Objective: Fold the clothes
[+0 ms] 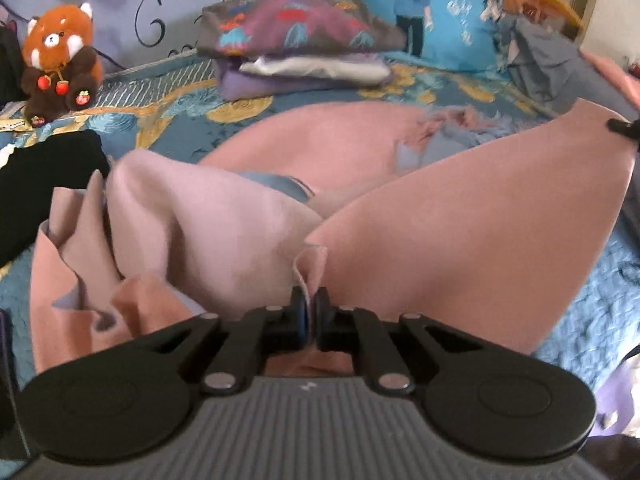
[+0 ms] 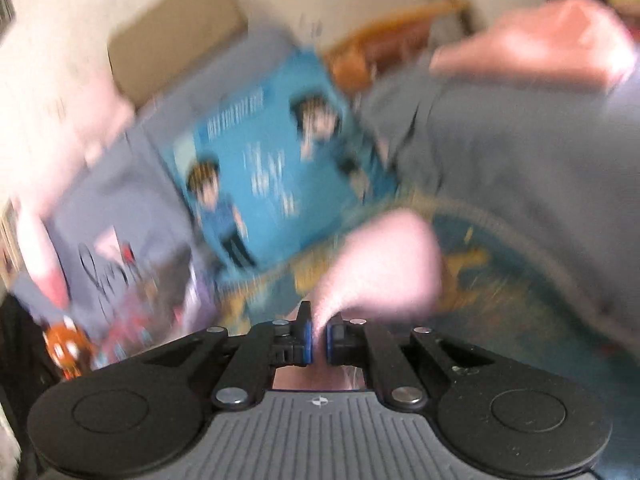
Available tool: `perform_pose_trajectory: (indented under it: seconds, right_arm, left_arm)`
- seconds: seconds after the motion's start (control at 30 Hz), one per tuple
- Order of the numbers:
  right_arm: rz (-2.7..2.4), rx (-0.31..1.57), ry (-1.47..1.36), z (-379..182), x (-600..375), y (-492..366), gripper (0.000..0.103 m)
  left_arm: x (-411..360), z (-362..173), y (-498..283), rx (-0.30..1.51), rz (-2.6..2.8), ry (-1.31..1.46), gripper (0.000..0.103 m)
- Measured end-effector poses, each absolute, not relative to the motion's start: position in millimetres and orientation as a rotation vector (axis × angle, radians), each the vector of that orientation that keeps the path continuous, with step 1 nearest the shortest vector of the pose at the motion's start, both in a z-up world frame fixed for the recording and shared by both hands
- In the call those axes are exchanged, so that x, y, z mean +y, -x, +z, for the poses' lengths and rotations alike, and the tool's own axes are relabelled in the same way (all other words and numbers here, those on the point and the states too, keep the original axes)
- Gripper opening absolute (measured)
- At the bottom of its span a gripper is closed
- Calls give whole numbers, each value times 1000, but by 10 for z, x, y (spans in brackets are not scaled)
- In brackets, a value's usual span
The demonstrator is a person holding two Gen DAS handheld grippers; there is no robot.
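1. My left gripper [image 1: 309,300] has its jaws pressed narrow on a hemmed edge of the pink garment [image 1: 460,232]; the cloth rises between the pads in a small pleat.
2. My right gripper [image 2: 318,334] is likewise closed narrow on a fold of the same pink garment [image 2: 380,264]. That view is heavily motion-blurred, so finer detail cannot be read there.
3. The garment is dusty pink and matte, with a paler lilac-toned underside showing where it bunches to the left. It is lifted at the held edge and spreads away over the bed, with a frayed blue patch [image 1: 444,140] near its far side.
4. In the left wrist view a black gripper tip [image 1: 624,126] sits at the garment's right corner.
5. The surface is a bedspread [image 1: 440,84], blue with yellow floral print.
6. Beyond the garment lies a stack of folded clothes [image 1: 304,56], grey patterned on top, lilac and white beneath.
7. A blue cushion with cartoon figures [image 1: 436,12] stands behind the stack, beside a lilac pillow with script lettering [image 1: 172,8].
8. A red-panda plush toy [image 1: 60,60] sits upright at far left; a black cloth [image 1: 44,184] lies just beside the garment's bunched left side.
9. Grey-blue fabric [image 1: 548,68] is heaped at far right.
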State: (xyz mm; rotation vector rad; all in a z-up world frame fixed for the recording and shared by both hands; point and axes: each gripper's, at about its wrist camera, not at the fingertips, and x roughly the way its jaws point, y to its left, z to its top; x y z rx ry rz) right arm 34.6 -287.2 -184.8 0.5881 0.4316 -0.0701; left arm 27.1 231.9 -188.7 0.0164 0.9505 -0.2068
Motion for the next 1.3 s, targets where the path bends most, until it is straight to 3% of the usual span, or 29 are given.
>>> perform_pose_trajectory:
  seconds: [0.17, 0.4, 0.67, 0.83, 1.13, 1.23, 1.3]
  right_arm:
    - [-139, 291, -513, -1239, -3284, 384, 6]
    - [-266, 292, -422, -1044, -3638, 1207, 6]
    - [-315, 378, -360, -1315, -3555, 1108, 6]
    - [-346, 424, -372, -1503, -3520, 1004, 7]
    - [-403, 524, -350, -1803, -3472, 944, 7]
    - [-393, 523, -340, -1779, -3480, 934, 7]
    - [-389, 523, -337, -1752, -3474, 931, 7]
  left_arm:
    - [2064, -1629, -57, 890, -307, 24, 5]
    - [1509, -1711, 129, 949, -460, 12, 5]
    - [1409, -1691, 118, 924, -387, -27, 6]
    - [1562, -1491, -287, 867, -266, -98, 5]
    - [1524, -1539, -875, 932, -387, -204, 6]
    - [1443, -1629, -721, 939, -552, -296, 20]
    - [1444, -1701, -635, 948, -650, -350, 39]
